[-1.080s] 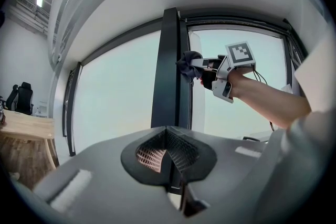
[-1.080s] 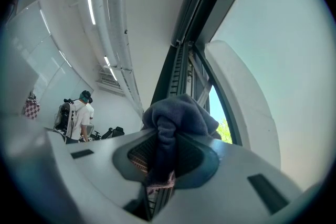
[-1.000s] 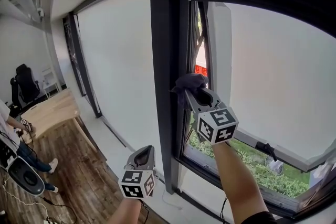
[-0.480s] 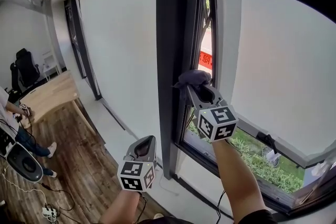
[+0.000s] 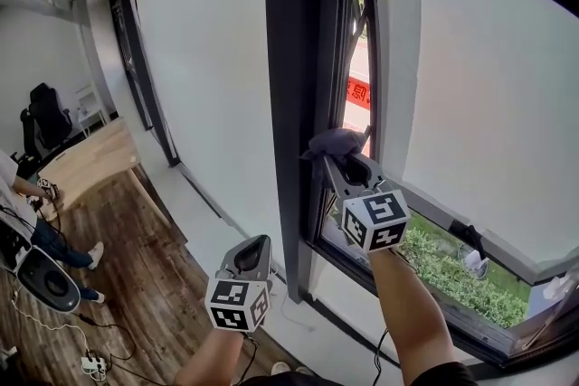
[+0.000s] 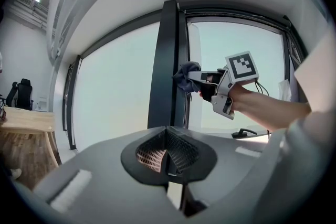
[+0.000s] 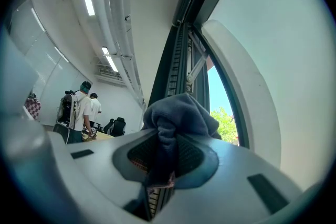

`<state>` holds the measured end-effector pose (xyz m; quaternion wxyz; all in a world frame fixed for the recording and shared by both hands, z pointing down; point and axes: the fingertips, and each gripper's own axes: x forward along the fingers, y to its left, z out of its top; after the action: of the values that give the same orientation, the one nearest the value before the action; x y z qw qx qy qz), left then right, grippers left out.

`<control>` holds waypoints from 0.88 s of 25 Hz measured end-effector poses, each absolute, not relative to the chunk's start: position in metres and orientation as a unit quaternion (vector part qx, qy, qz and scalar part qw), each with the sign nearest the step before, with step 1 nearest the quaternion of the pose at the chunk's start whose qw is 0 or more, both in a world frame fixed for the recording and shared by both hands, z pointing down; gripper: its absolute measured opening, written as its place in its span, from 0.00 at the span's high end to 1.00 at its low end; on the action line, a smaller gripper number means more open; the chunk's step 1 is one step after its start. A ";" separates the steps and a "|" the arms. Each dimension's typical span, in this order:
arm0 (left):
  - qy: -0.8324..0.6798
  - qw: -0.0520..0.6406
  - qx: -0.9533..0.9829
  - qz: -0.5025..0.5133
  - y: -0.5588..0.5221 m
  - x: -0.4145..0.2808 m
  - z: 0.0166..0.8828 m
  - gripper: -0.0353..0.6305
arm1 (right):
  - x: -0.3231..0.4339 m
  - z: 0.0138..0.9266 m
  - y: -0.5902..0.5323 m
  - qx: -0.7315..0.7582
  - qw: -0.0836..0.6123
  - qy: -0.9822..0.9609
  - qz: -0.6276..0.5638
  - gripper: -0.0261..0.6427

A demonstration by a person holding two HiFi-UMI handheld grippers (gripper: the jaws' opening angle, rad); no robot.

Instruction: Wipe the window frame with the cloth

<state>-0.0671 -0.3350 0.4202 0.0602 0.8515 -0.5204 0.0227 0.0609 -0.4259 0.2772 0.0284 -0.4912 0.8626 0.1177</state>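
A dark upright window frame (image 5: pixel 291 104) runs down the middle of the head view, with a tilted-open sash (image 5: pixel 398 86) to its right. My right gripper (image 5: pixel 336 151) is shut on a grey-blue cloth (image 5: pixel 333 141) and presses it against the frame's inner edge. In the right gripper view the cloth (image 7: pixel 178 118) bulges out of the jaws in front of the frame's track (image 7: pixel 178 60). My left gripper (image 5: pixel 251 256) hangs lower left, shut on nothing, pointing at the frame (image 6: pixel 167 60). From there I see the cloth (image 6: pixel 185 75) and the right gripper (image 6: pixel 195 77).
A sash handle (image 5: pixel 470 240) sits on the lower rail at right. Grass and a red sign (image 5: pixel 356 91) show through the gap. A wooden desk (image 5: pixel 90 163), a black chair (image 5: pixel 43 131) and a person (image 5: pixel 36 230) stand at far left; two people (image 7: pixel 79 110) appear in the right gripper view.
The right gripper and cloth have slid a little down the frame's inner edge. The left gripper stays low at the left, barely moved.
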 end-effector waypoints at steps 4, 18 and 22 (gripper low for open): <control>-0.519 0.063 0.852 0.027 -0.337 -0.065 0.425 0.94 | 0.061 0.284 -0.426 -0.493 0.030 0.861 0.116 0.85; -0.509 0.076 0.857 0.038 -0.337 -0.060 0.444 0.94 | 0.060 0.344 -0.427 -0.503 0.016 0.861 0.076 0.85; -0.510 0.079 0.855 0.039 -0.336 -0.061 0.446 0.94 | 0.060 0.358 -0.428 -0.504 0.007 0.861 0.066 0.85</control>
<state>-0.0612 -0.3356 0.4465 0.0789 0.8554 -0.5104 0.0391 0.0602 -0.4276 0.3581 0.0070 -0.5041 0.8611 0.0659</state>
